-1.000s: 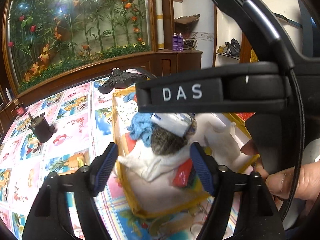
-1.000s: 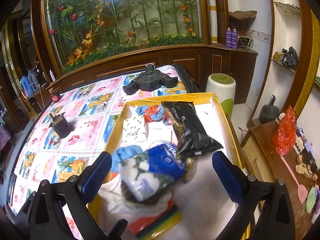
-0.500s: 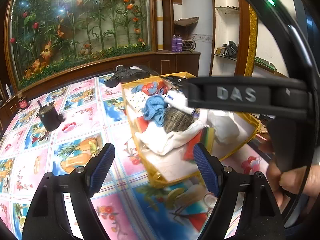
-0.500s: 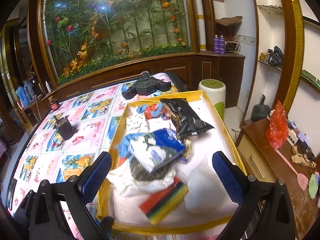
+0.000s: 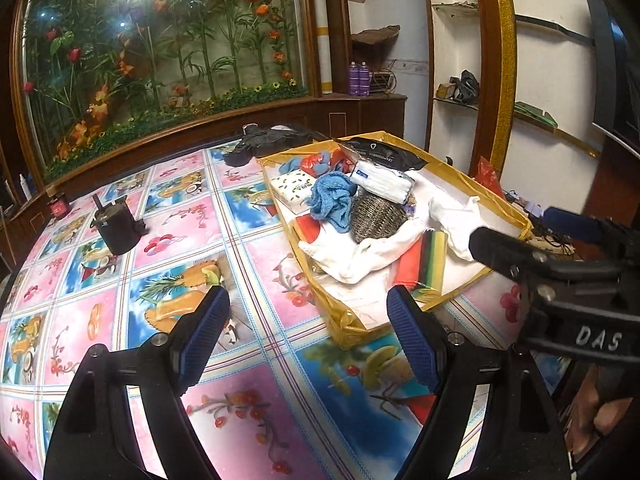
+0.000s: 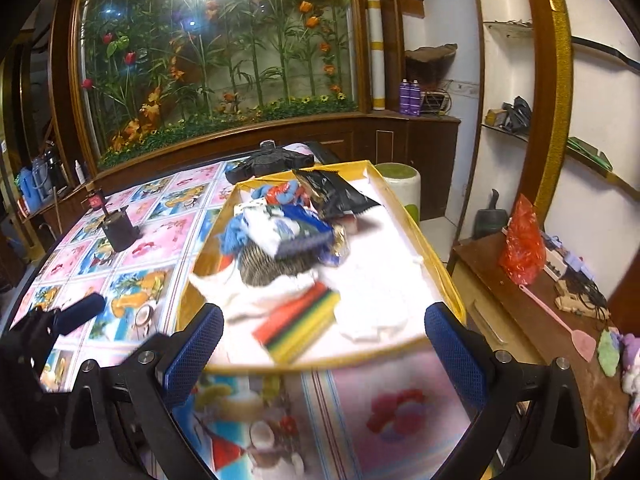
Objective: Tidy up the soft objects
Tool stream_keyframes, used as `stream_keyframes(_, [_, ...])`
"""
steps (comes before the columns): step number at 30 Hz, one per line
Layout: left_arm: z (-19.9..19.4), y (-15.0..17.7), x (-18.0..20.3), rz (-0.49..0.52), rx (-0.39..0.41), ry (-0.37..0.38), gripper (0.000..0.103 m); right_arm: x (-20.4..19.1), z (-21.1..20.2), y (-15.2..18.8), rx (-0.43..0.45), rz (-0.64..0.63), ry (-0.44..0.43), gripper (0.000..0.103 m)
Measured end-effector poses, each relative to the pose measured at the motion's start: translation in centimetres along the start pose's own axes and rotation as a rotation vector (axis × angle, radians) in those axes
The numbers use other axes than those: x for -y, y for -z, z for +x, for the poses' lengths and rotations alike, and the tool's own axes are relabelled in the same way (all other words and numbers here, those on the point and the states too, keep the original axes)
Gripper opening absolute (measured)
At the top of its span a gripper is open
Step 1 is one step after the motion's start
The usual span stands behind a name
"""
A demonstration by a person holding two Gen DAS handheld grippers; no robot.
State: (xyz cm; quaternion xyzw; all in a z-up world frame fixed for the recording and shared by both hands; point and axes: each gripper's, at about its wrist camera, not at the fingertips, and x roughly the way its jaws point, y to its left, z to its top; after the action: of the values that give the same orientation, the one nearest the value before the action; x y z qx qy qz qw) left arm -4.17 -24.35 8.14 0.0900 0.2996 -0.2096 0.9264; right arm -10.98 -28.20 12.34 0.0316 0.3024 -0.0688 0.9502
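Note:
A gold tray [image 5: 344, 330] [image 6: 442, 276] lies on the flowered tablecloth, piled with soft things. In it are a blue cloth [image 5: 330, 196], a grey knitted piece [image 5: 376, 216], a white packet [image 5: 382, 180], a white cloth [image 5: 372, 252] and a striped pad [image 5: 424, 260] [image 6: 300, 320]. My left gripper [image 5: 308, 340] is open over the cloth, just short of the tray's near left corner, holding nothing. My right gripper [image 6: 324, 356] stands open before the tray's near edge, also with nothing in it. It shows in the left wrist view at the right [image 5: 520, 228].
A black pot [image 5: 116, 224] [image 6: 120, 228] and a small red jar [image 5: 58, 204] stand on the table's left side. A black object [image 5: 268, 140] lies beyond the tray. Right of the table are a green stool [image 6: 396, 176] and a low wooden table with a red bag [image 6: 524, 240].
Both grippers have drawn back from over the tray toward its near edge. In the left wrist view the right gripper dropped from across the middle to the lower right.

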Motion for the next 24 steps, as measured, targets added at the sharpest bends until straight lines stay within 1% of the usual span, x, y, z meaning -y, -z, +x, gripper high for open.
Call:
stream_keyframes(2, [-0.1,0.1,-0.1,-0.003,-0.011,0.0,0.081,0.3,-0.7,0.8,0.004,0.008,-0.002,0.102])
stream_keyframes(4, [0.1,0.3,-0.2,0.001,-0.017,-0.028,0.081,0.4,-1.3,1.5,0.01,0.015,-0.005,0.102])
stream_keyframes(6, [0.2,0.3,-0.4,0.008,-0.025,-0.06,0.081,0.5,-1.9,2.1,0.027,0.013,-0.001,0.102])
stream_keyframes(11, [-0.1,0.7,-1.3,-0.002,-0.017,-0.09,0.081,-0.1,-3.3,3.8,0.081,-0.006,0.012,0.102])
stream_keyframes(15, [-0.1,0.6,-1.9,-0.023,-0.02,-0.092,0.081,-0.8,-3.2,4.9,0.072,-0.016,-0.001,0.102])
stream_keyframes(18, [0.1,0.6,-2.2,-0.038,-0.033,-0.077,0.081,-1.2,-2.7,5.1,0.056,-0.031,-0.021,0.102])
stream_keyframes(21, [0.1,0.6,-2.1,-0.036,-0.036,-0.072,0.081,-1.1,-2.6,4.7,0.066,-0.025,-0.01,0.102])
stream_keyframes(24, [0.1,0.7,-1.9,-0.019,-0.032,-0.084,0.081,-0.8,-2.4,4.3,0.09,-0.009,-0.002,0.102])
